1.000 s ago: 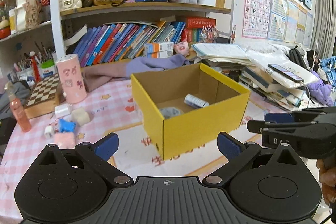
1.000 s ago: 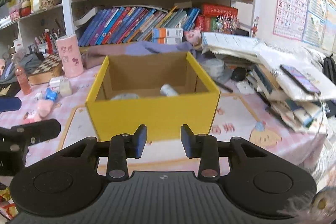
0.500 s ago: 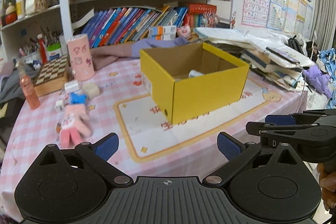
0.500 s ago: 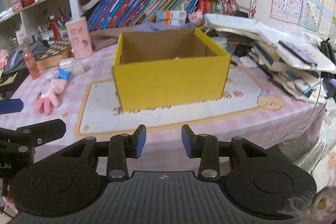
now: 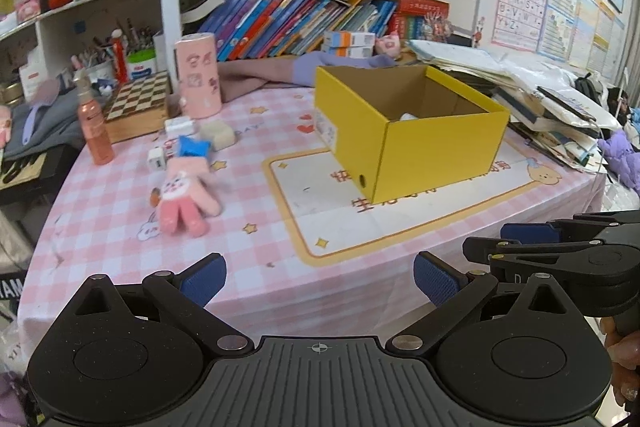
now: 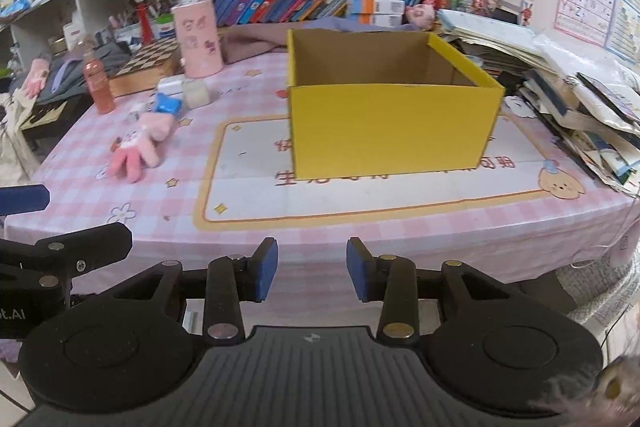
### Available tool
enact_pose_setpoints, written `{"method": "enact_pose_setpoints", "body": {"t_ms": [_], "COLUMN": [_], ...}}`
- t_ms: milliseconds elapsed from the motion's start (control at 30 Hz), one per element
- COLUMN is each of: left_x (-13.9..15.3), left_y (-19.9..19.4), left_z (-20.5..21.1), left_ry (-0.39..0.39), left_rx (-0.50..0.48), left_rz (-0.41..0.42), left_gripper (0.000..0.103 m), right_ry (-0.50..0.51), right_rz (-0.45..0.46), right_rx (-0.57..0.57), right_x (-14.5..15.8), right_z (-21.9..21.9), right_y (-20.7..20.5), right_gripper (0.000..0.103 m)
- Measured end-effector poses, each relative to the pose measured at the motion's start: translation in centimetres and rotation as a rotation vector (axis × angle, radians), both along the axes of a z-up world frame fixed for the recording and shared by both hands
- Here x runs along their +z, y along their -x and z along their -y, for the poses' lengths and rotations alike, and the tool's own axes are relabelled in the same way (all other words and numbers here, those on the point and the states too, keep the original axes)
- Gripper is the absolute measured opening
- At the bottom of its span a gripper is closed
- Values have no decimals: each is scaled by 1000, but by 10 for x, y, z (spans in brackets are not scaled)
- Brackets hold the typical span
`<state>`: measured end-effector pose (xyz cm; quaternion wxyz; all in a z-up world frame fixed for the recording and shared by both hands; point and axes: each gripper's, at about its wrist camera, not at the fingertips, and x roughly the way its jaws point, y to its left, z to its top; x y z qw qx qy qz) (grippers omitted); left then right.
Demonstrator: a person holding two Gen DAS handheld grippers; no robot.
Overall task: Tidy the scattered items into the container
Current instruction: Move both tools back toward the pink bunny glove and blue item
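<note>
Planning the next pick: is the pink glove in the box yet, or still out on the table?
Out. The pink glove lies flat on the checked tablecloth, left of the yellow box, clear of both grippers.

The left gripper (image 5: 320, 277) has its jaws wide apart and empty. The right gripper (image 6: 312, 269) has a narrow gap, also empty.

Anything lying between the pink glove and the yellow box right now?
No object. In both wrist views, the stretch between the pink glove and the yellow box is bare checked tablecloth and the mat's white edge.
</note>
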<state>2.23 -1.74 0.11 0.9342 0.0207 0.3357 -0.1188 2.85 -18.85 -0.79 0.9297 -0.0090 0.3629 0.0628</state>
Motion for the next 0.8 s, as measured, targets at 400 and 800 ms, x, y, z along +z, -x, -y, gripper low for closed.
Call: {"method": "enact_pose_setpoints", "body": {"t_ms": [400,800], "left_x": [-6,-6], "left_y": [1,12], "left_z": [-26,-53], "left_ry": [23,27], "left_rx": [56,117], "left_rz": [-30,-28], "left_gripper": [101,101], "right_ry": [3,3], "right_rz": [-17,-31], "right_rx": [58,119], "right_x": [-3,-4], "right_z": [-24,-53], "right_y": [-4,-4], "right_gripper": [42,44]}}
